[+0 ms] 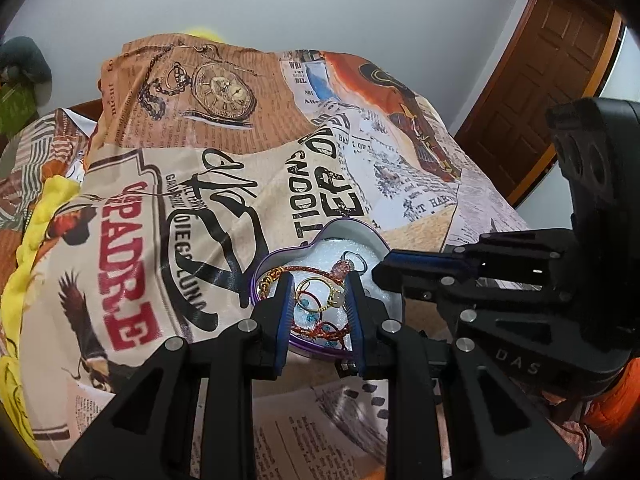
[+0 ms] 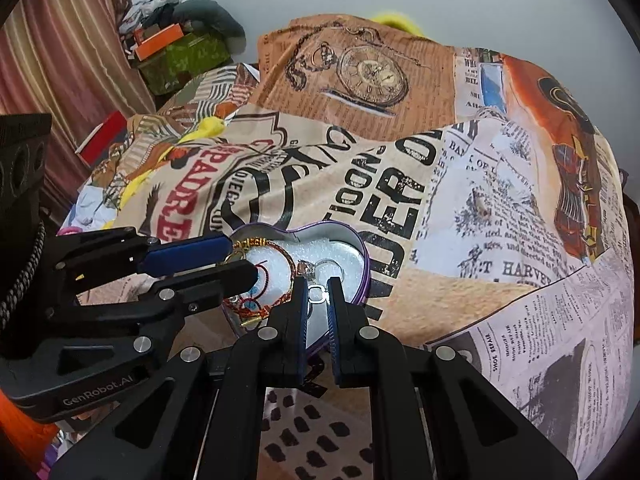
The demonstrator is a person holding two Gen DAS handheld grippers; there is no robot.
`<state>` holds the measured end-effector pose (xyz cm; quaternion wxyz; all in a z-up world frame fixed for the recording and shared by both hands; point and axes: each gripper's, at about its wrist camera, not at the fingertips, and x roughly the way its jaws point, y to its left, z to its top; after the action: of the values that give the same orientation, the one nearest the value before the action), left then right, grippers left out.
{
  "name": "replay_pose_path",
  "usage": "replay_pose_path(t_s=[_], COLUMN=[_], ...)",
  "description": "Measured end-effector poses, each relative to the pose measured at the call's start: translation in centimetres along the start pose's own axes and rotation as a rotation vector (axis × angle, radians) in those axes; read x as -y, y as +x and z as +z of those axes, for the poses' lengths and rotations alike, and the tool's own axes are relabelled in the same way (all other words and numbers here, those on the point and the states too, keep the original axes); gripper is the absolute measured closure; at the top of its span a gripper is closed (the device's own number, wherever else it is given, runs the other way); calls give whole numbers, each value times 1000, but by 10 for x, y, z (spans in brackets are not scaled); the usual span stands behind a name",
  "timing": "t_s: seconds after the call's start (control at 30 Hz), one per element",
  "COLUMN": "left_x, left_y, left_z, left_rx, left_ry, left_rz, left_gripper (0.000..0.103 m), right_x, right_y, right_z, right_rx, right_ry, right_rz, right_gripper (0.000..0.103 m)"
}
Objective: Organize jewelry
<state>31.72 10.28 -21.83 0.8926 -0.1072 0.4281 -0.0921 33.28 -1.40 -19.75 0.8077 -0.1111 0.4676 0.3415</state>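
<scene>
1. Left gripper (image 1: 320,284) hangs over the near half of the heart-shaped tin (image 1: 260,276), its blue-padded jaws a modest gap apart; whether the pads press on anything I cannot tell. A gold ring (image 1: 320,294) shows in the gap between them.
2. Right gripper (image 2: 318,286) has its jaws drawn nearly together, with a small silver clasp-like piece (image 2: 317,294) right at the tips. Whether the pads actually pinch it is not clear.
3. In the right wrist view the left gripper reaches in from the left across the tin's left lobe; in the left wrist view the right gripper comes in from the right over the rim.
4. Tin: metal, purple outside, silvery inside wall, lined with white foam that looks grainy.
5. Inside it lie a braided red-and-gold thread bracelet (image 1: 316,269), turquoise beads (image 1: 310,306) and a silver ring (image 2: 329,267) towards the right lobe.
6. The tin sits on a rumpled printed cloth (image 1: 160,208) patterned with newspaper text, a pocket watch and an eagle.
7. Yellow fabric (image 1: 36,240) bunches at the cloth's left edge; a brown panelled wooden door (image 1: 552,80) stands far right.
</scene>
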Motion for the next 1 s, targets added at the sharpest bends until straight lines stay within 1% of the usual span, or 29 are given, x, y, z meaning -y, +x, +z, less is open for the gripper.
replay_pose_path(t_s=[0.1,0.2,0.43,0.5,0.57,0.63,0.83,1.0], left_x=[0,0,3,4,5,6,16,31], left_y=[2,1,-11,-18,-26,-36,-71,-114], left_z=[0,0,1,2,2,1,0,0], left_rx=[1,8,19,28,38,52,105,184], left_ry=[0,1,8,10,9,11,29,44], left_rz=[12,20,22,24,26,30,60,73], left_gripper=[79,79,79,79,79,79,79,79], right_x=[0,-3,-6,-7,-7,-7,-13,-26], right_y=[4,6,6,4,0,-8,-37,-76], right_z=[-1,-3,-2,-2,-2,-2,-2,-4], right_rx=[-9,-7,-17,-16,-10,6,58,136], right_ry=[-8,-28,-45,-48,-45,-40,-42,-74], right_rz=[2,-19,-35,-48,-57,-62,-79,-118], right_gripper=[95,95,94,91,82,80,80,79])
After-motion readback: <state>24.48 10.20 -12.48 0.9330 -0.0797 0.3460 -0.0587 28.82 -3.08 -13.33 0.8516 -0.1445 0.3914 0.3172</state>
